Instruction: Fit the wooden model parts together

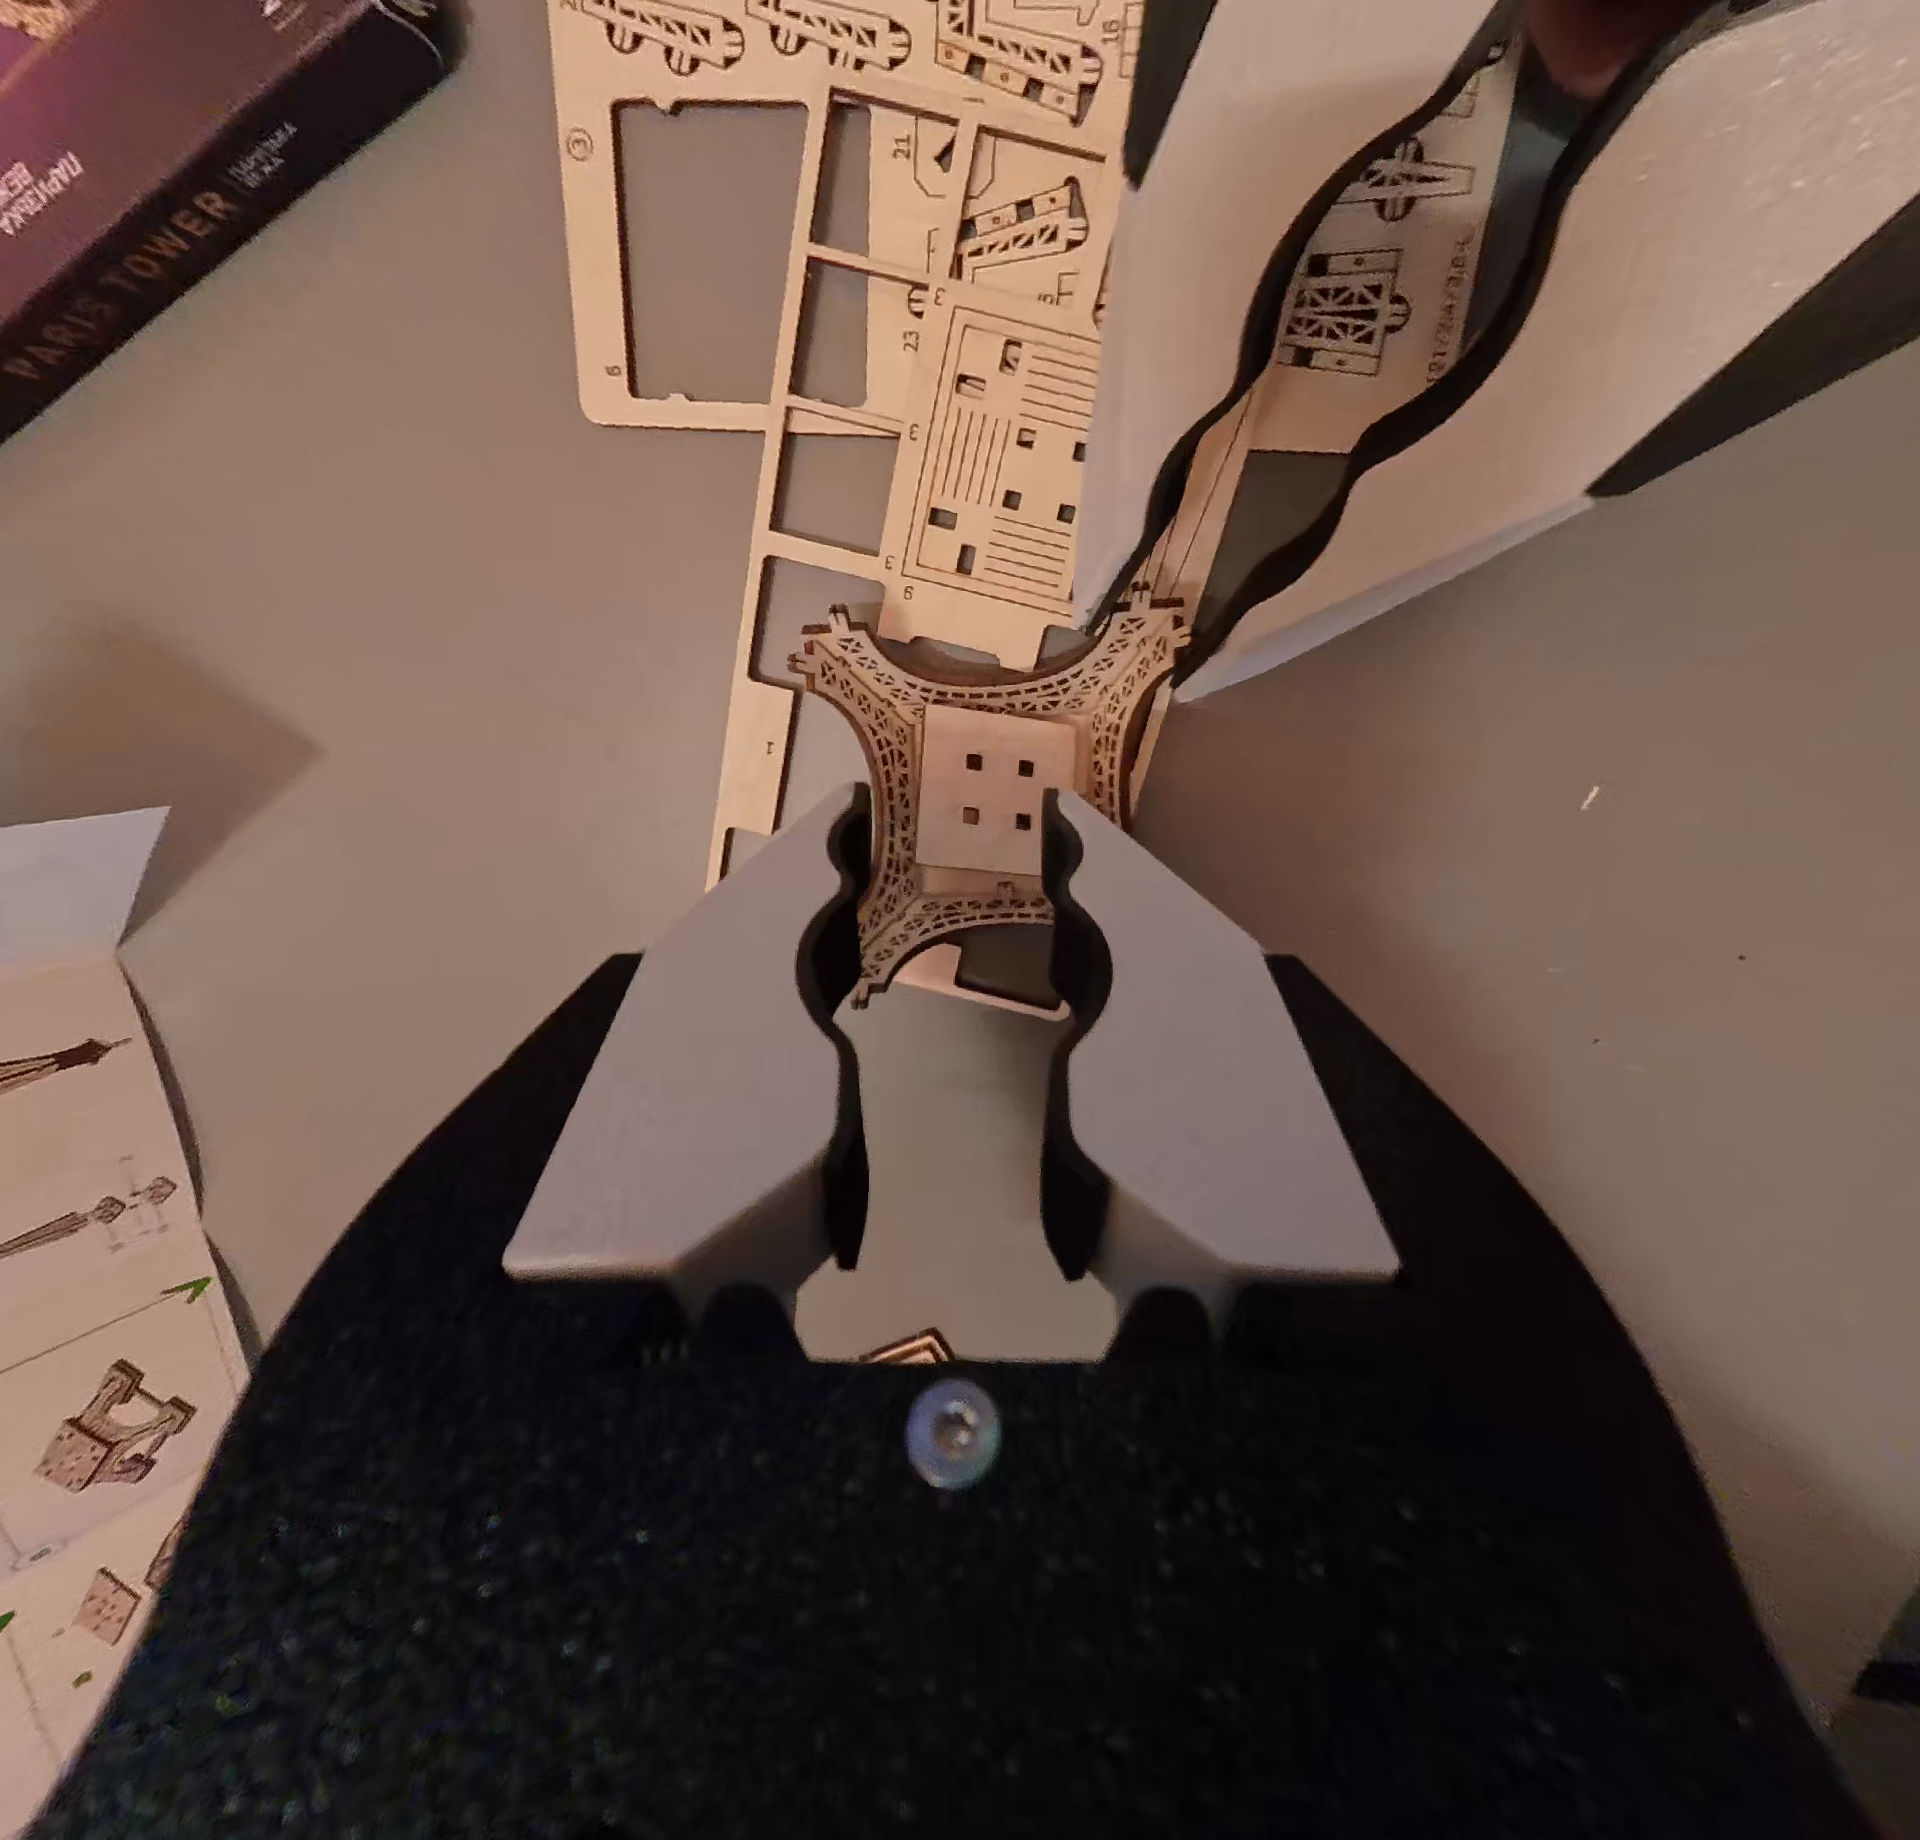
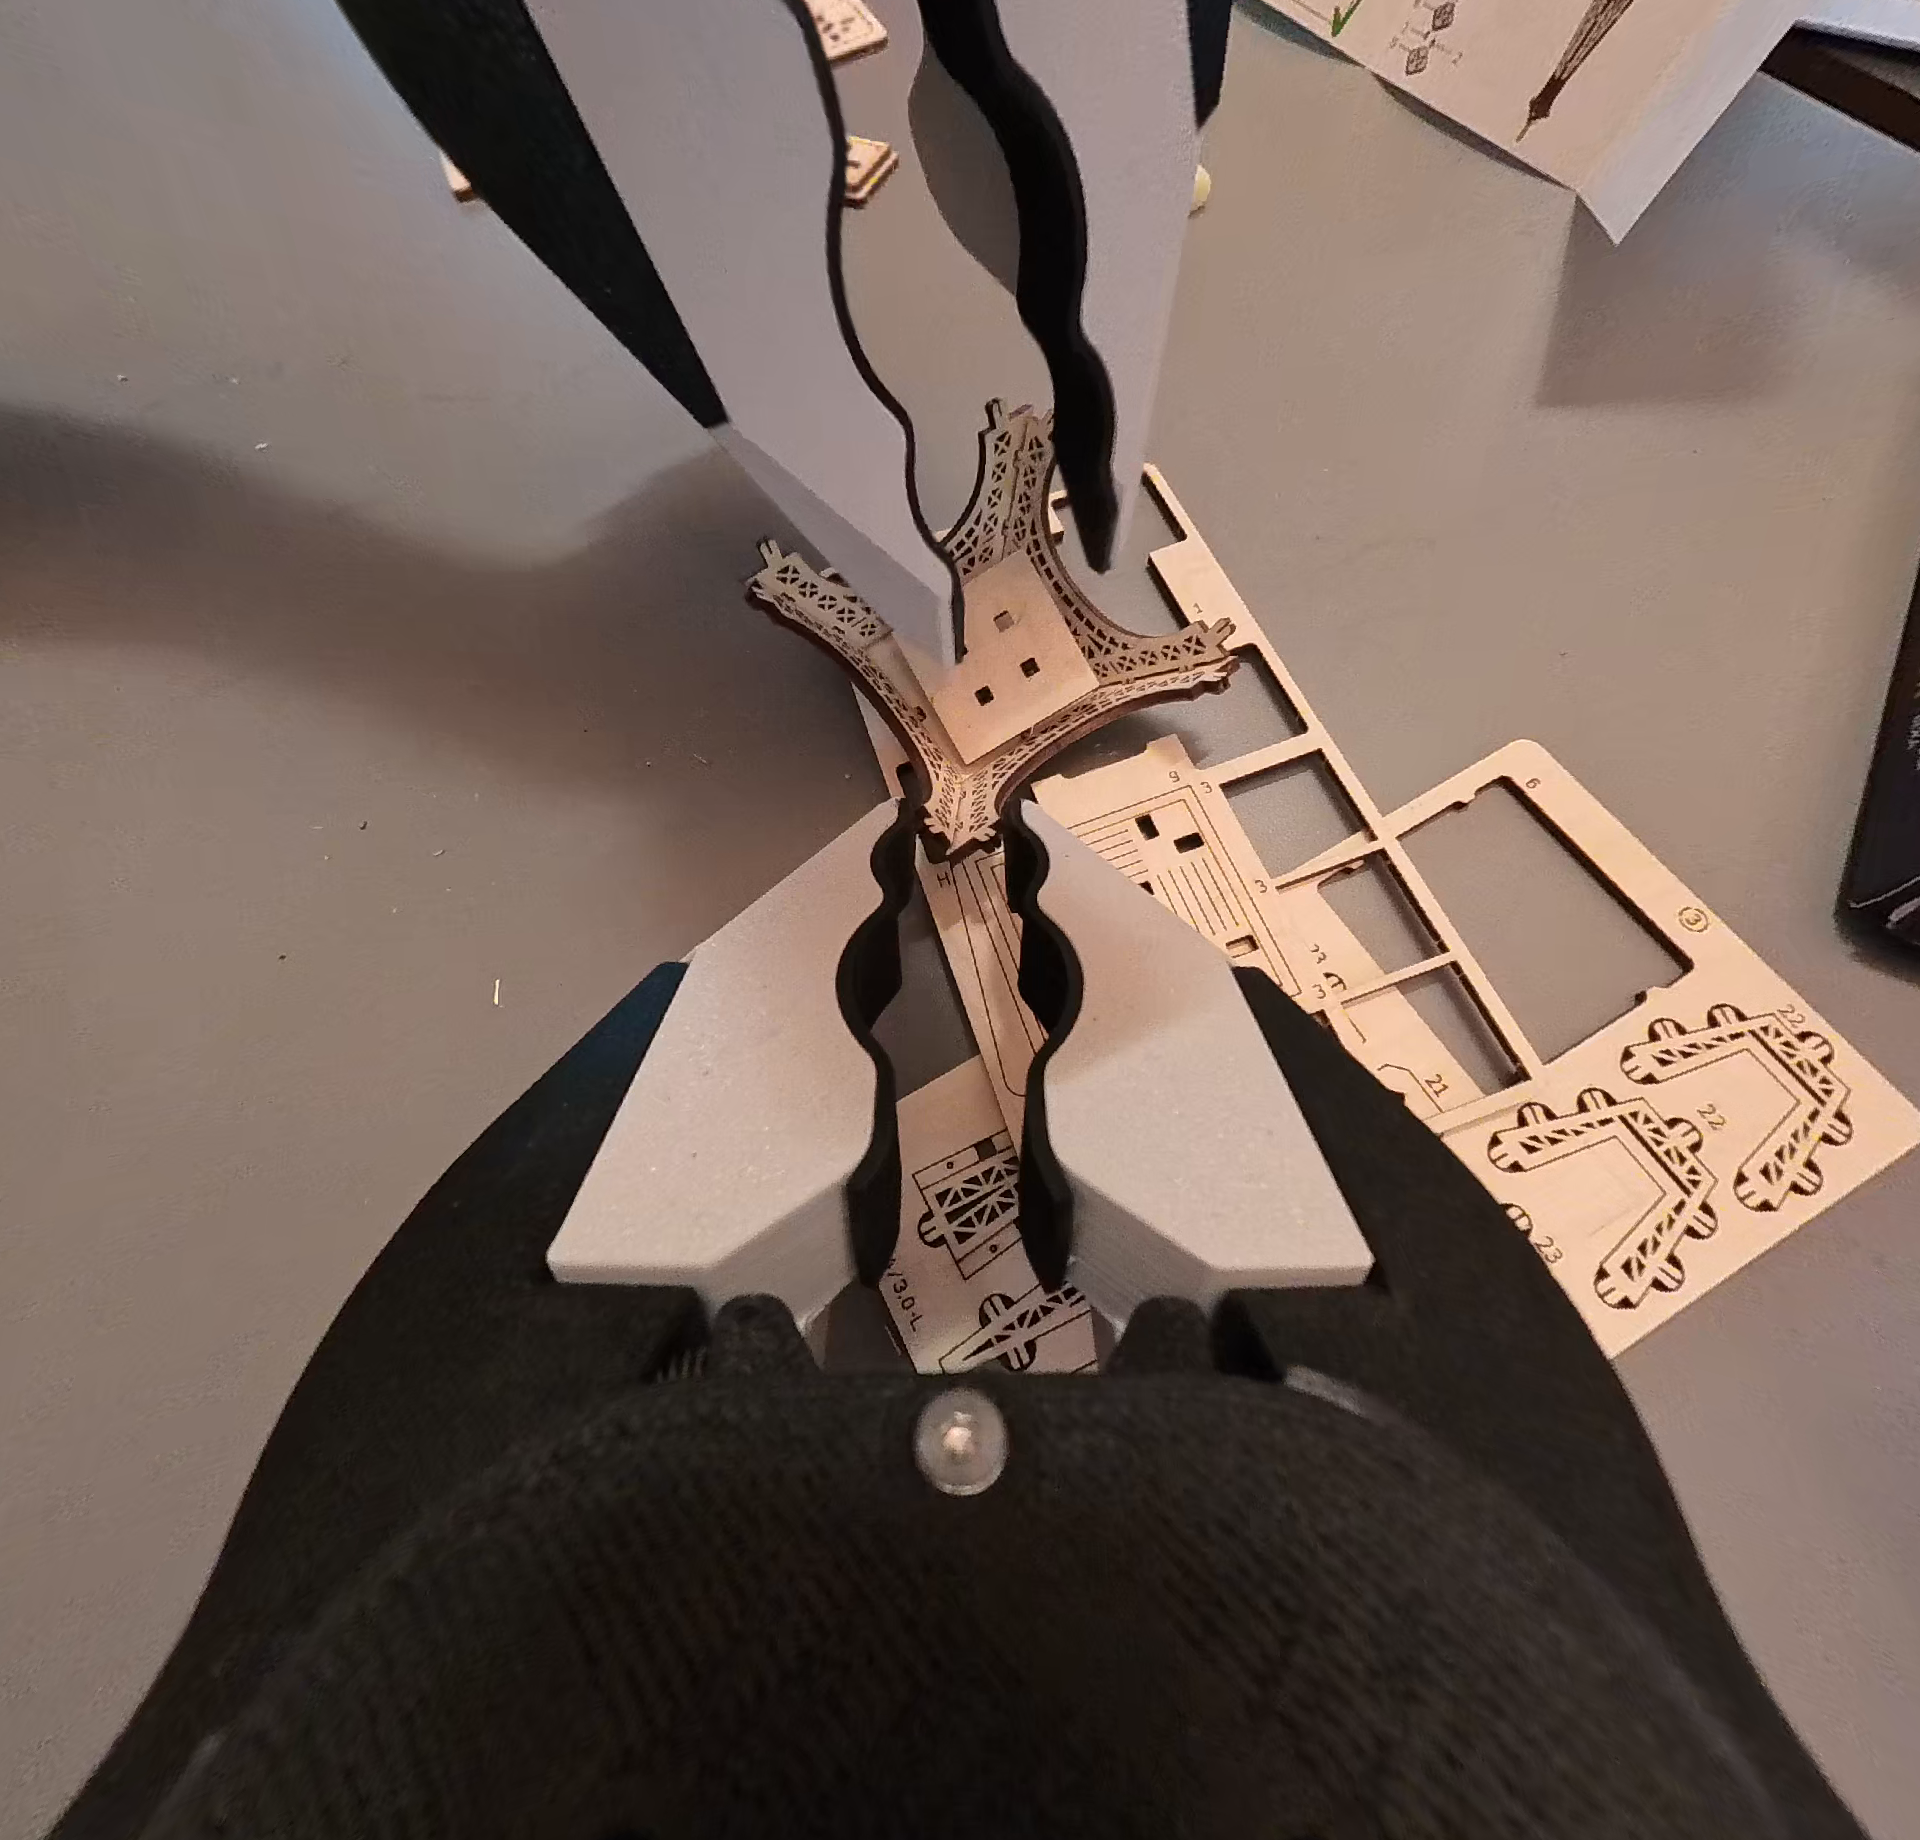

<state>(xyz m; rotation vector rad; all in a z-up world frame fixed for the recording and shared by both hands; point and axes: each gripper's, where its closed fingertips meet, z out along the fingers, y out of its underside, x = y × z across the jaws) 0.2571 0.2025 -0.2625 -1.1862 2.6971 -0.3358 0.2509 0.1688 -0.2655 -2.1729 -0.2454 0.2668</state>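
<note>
I hold a hand-held gripper in each hand over a grey table [image 1: 312, 543].

My left hand-held gripper [image 1: 961, 814] is closed around the wooden tower base [image 1: 992, 782]. Its two grey fingers [image 1: 727, 1011] press on the sides of the base, one on each side. The base has four curved legs with a criss-cross pattern. In the middle is a flat square top with four small square holes.

My right hand-held gripper [image 2: 961, 819] comes from the other side. Its tips sit close together on one leg of the same tower base [image 2: 987, 689]. The gap between the tips is narrow, and the leg is right in it. It looks like it pinches the leg, but I cannot tell for sure.

The base is held just above the wooden parts sheet [image 1: 831, 356], which lies flat on the table. Some pieces in the sheet are already out, so there are empty holes in it. Other pieces with numbers are still in the sheet.

A dark box [image 1: 187, 149] lies at the far left of the table in the left wrist view. A paper with build pictures [image 1: 83, 1271] lies near my left hand-held gripper. In the right wrist view, two small loose wooden bits [image 2: 862, 169] lie on the table far off.
</note>
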